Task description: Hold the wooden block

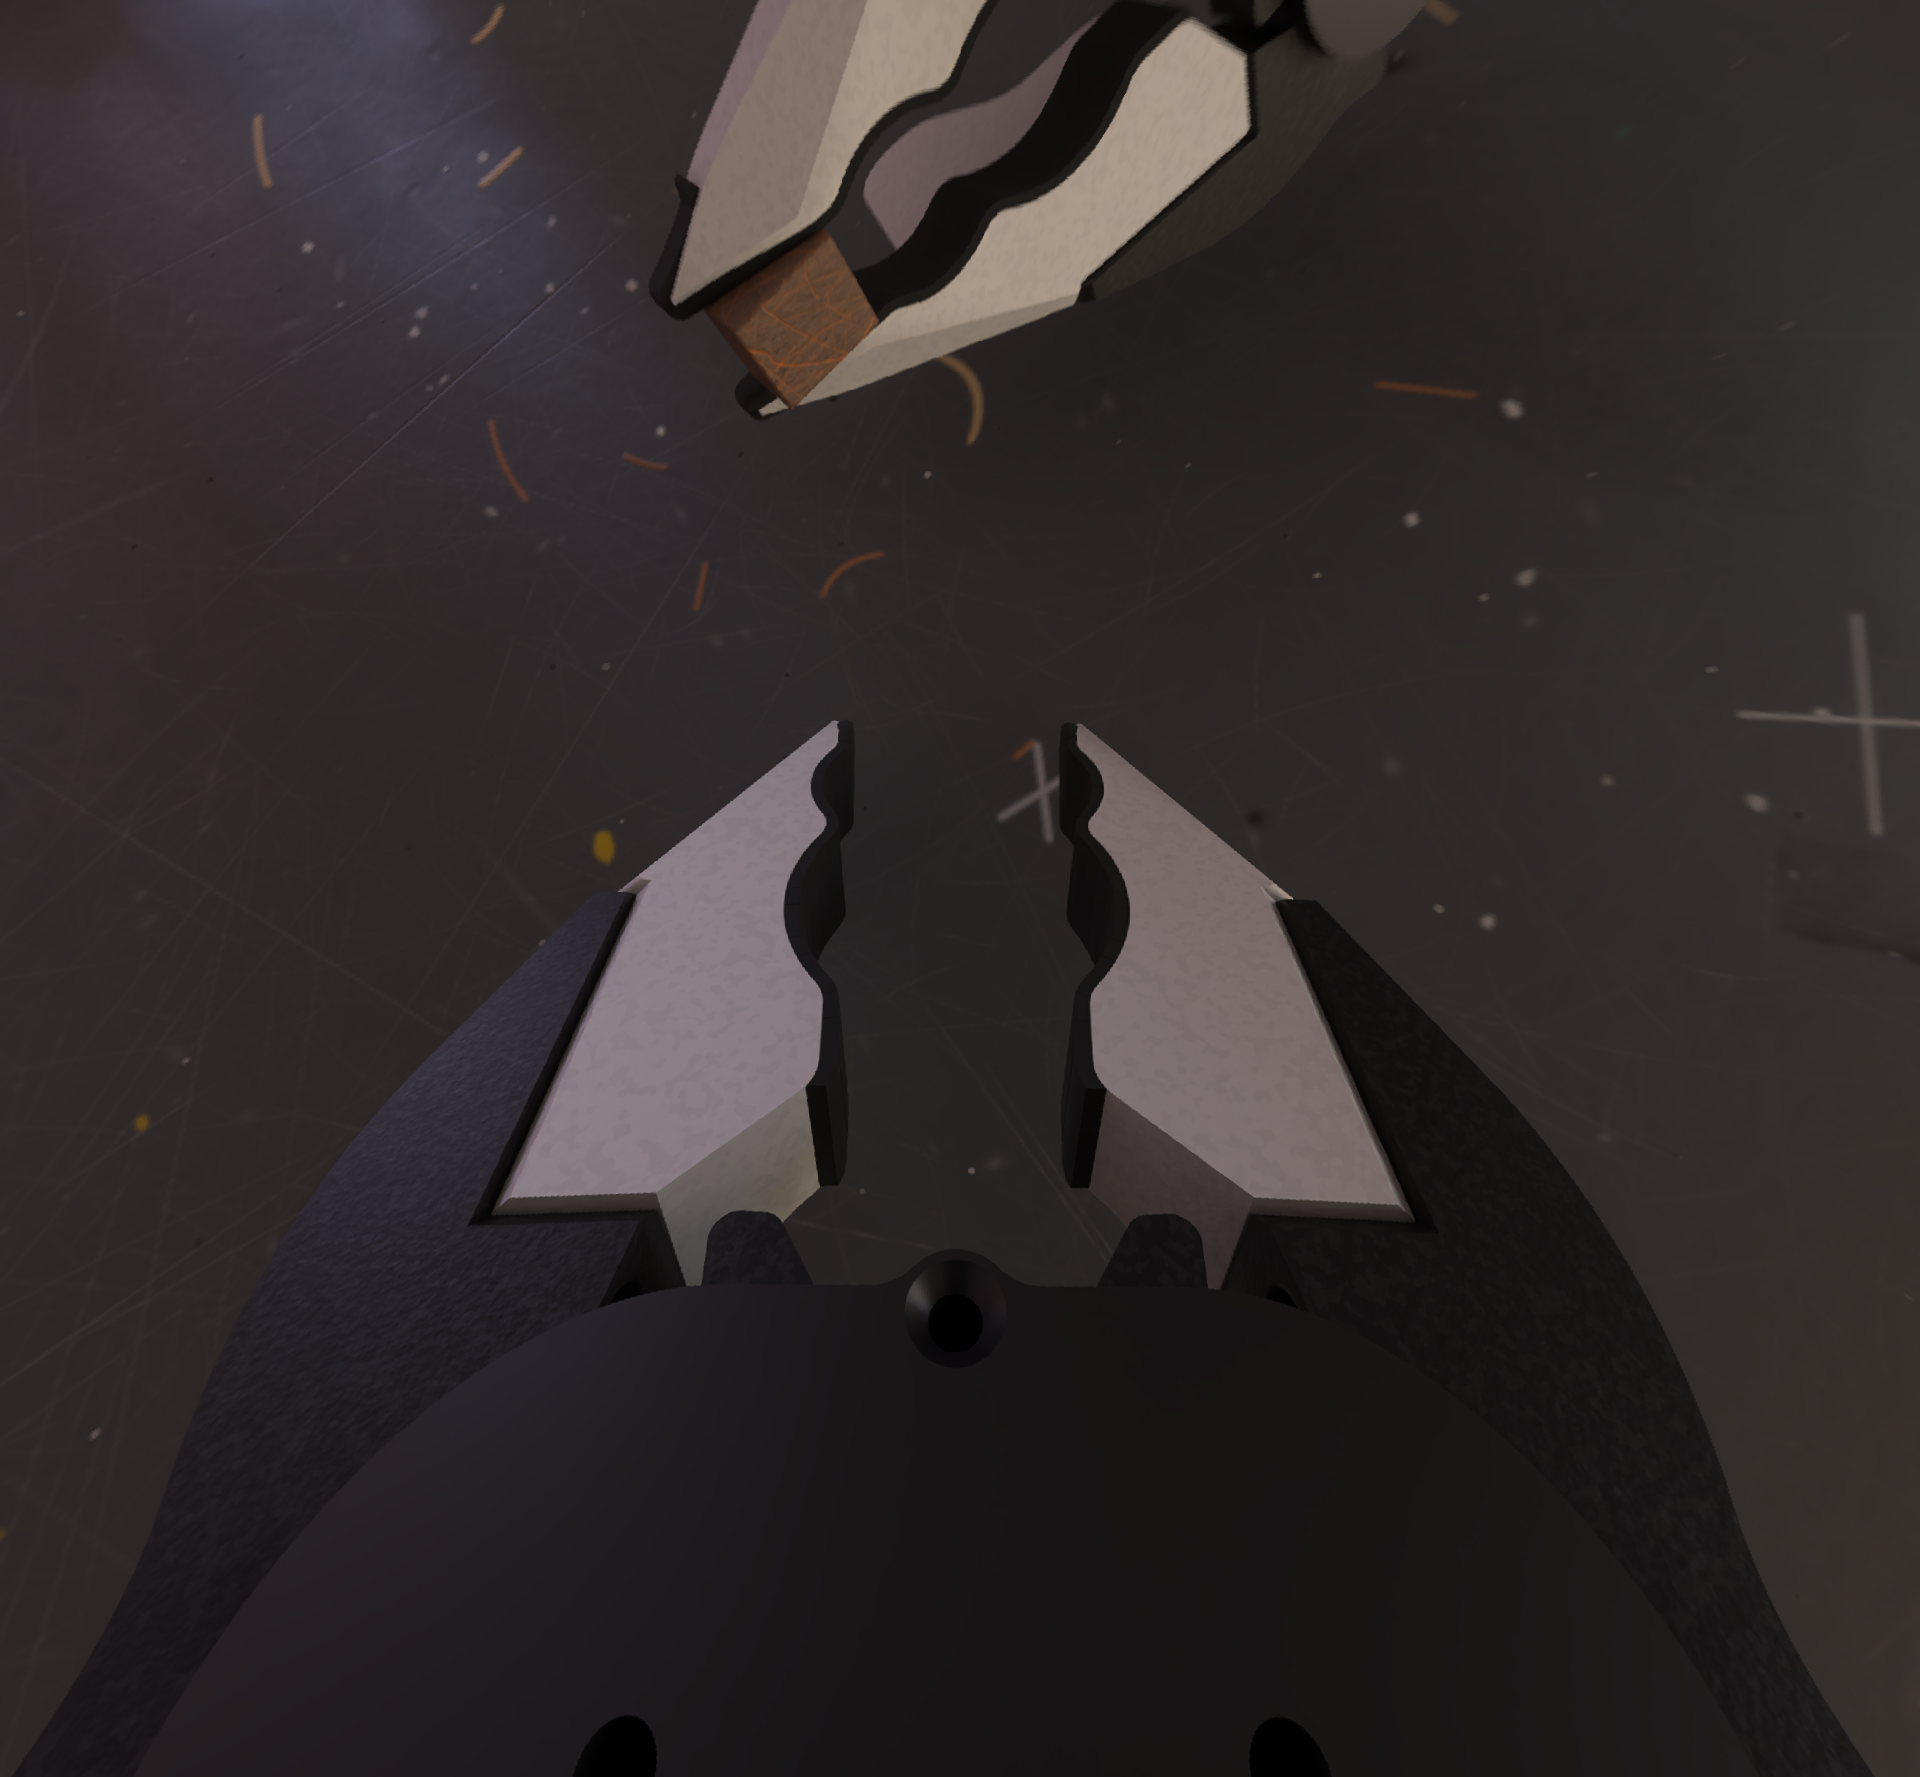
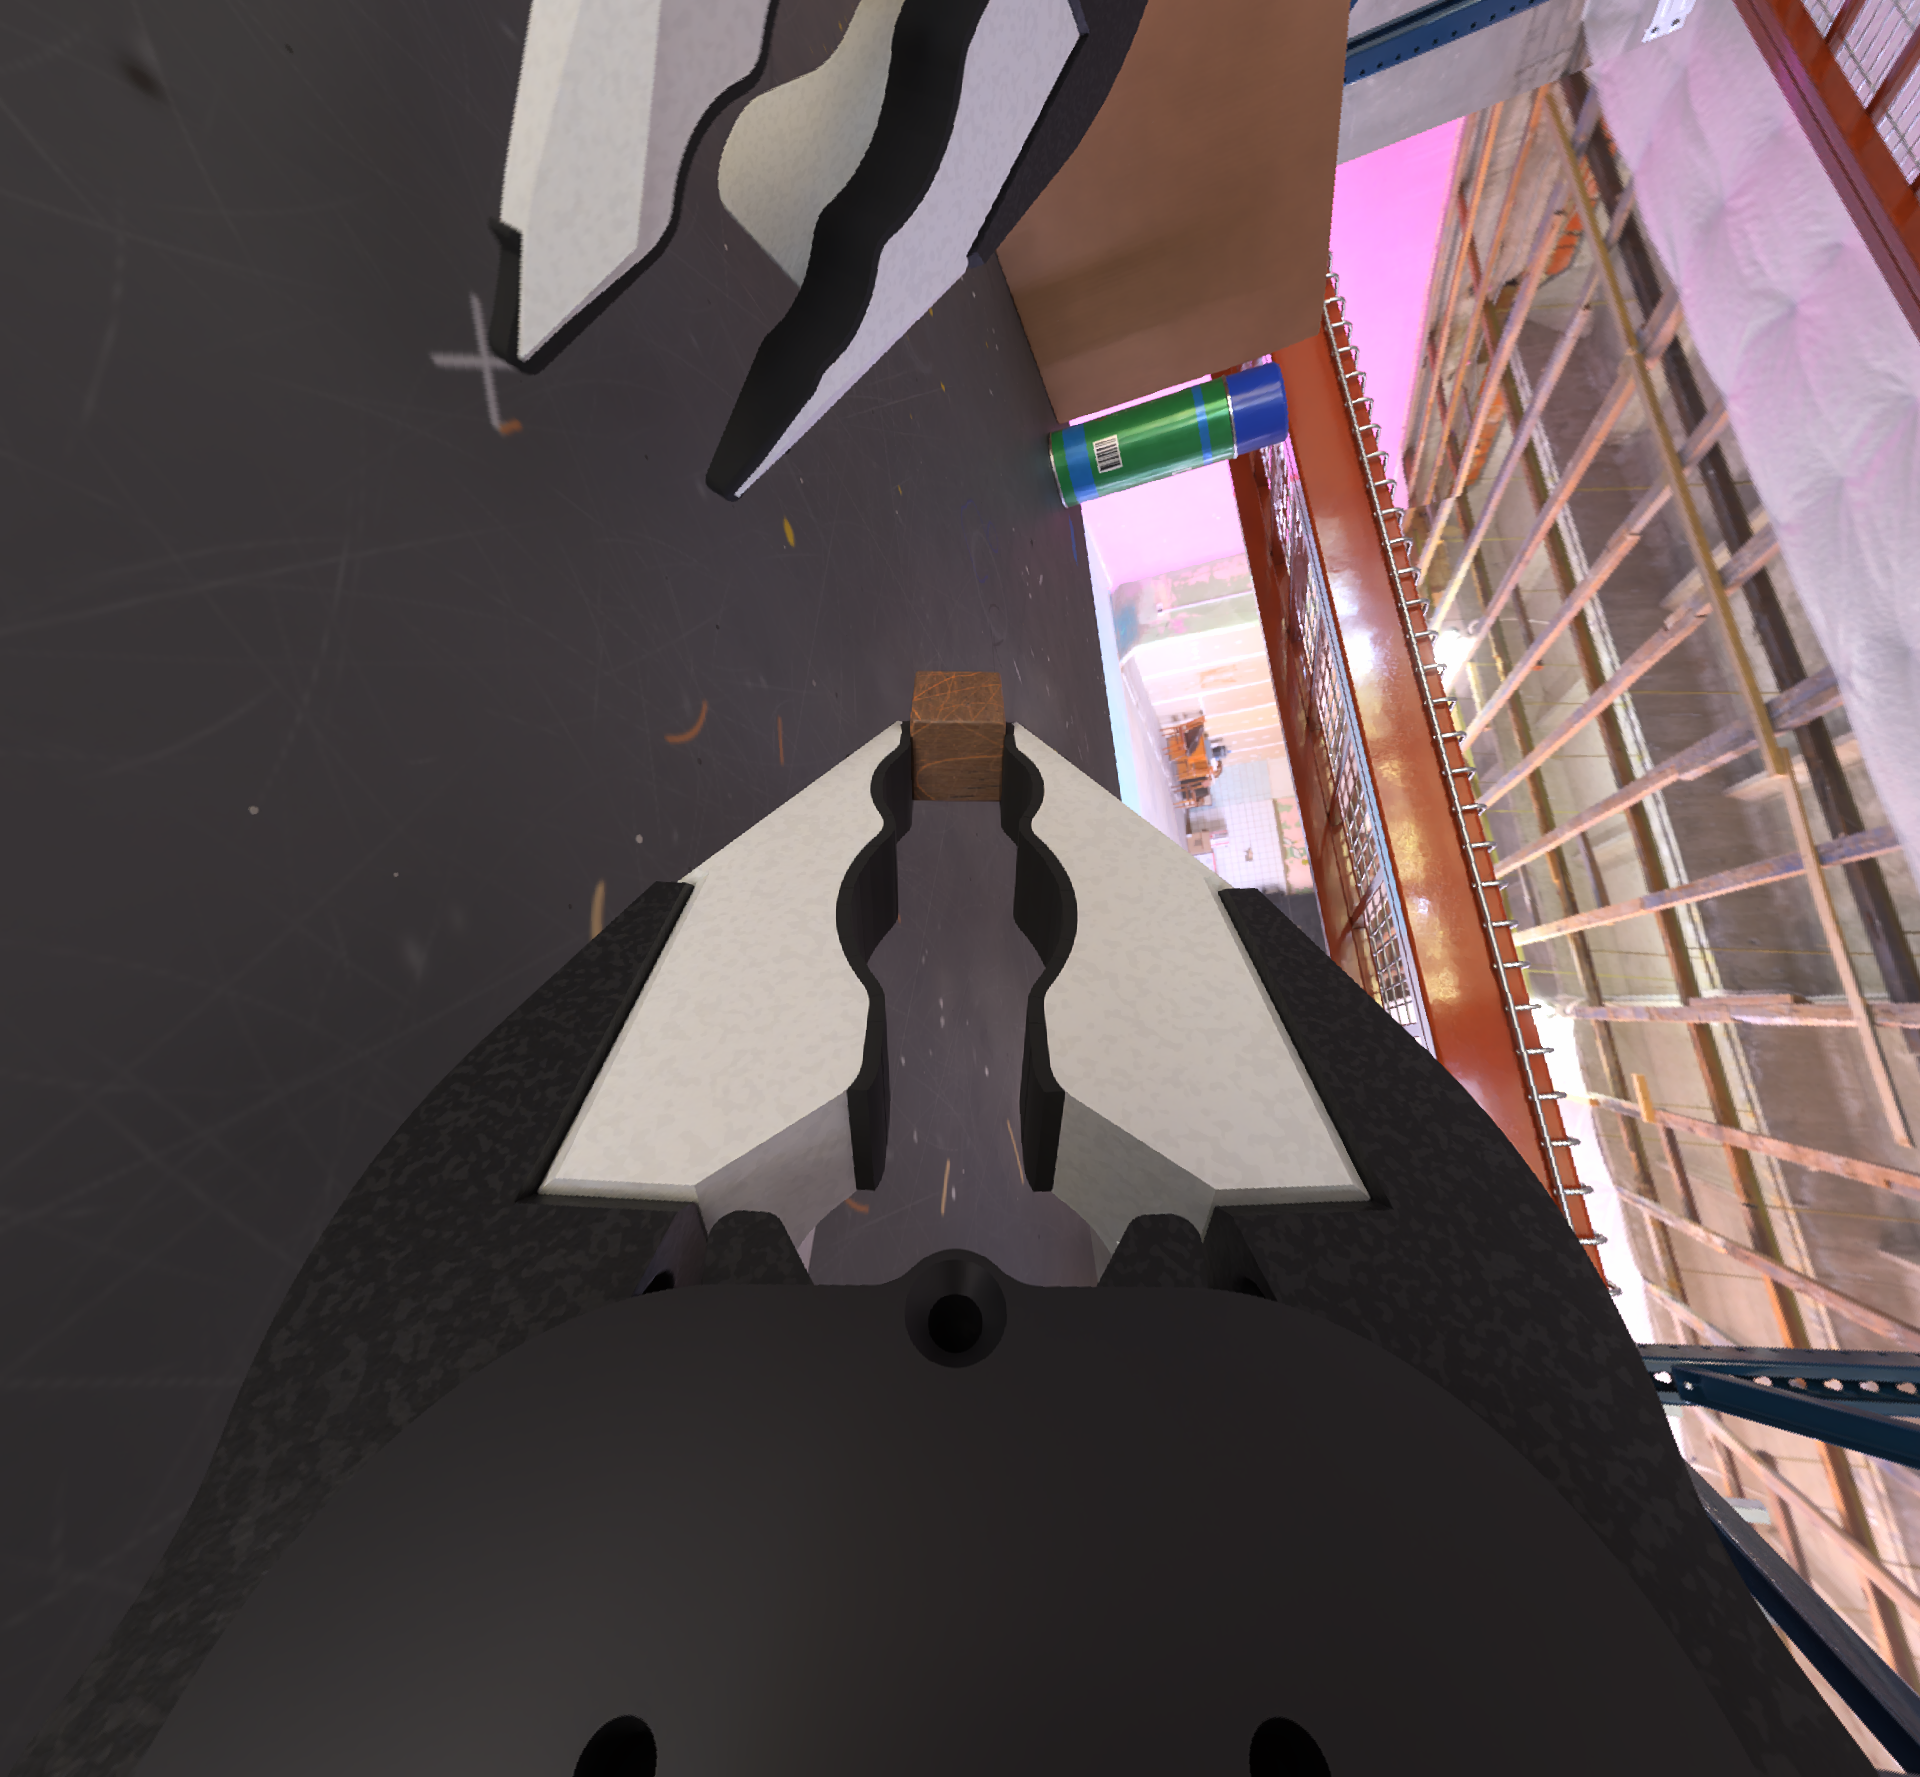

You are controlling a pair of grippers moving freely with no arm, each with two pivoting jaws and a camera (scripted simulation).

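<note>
The wooden block (image 2: 956,740) is a small brown cube pinched between the fingertips of my right gripper (image 2: 956,735), which is shut on it above the dark table. In the left wrist view the same right gripper (image 1: 774,345) comes in from the top and holds the block (image 1: 795,325) at its tips. My left gripper (image 1: 956,735) is open and empty, below and short of the block, apart from it. It also shows in the right wrist view (image 2: 623,423), at the upper left, open.
The dark scratched table (image 1: 312,584) bears chalk marks and orange flecks. A green and blue can (image 2: 1164,434) lies at the table's far edge beside a brown box (image 2: 1195,200). Orange shelving (image 2: 1351,688) stands beyond the edge.
</note>
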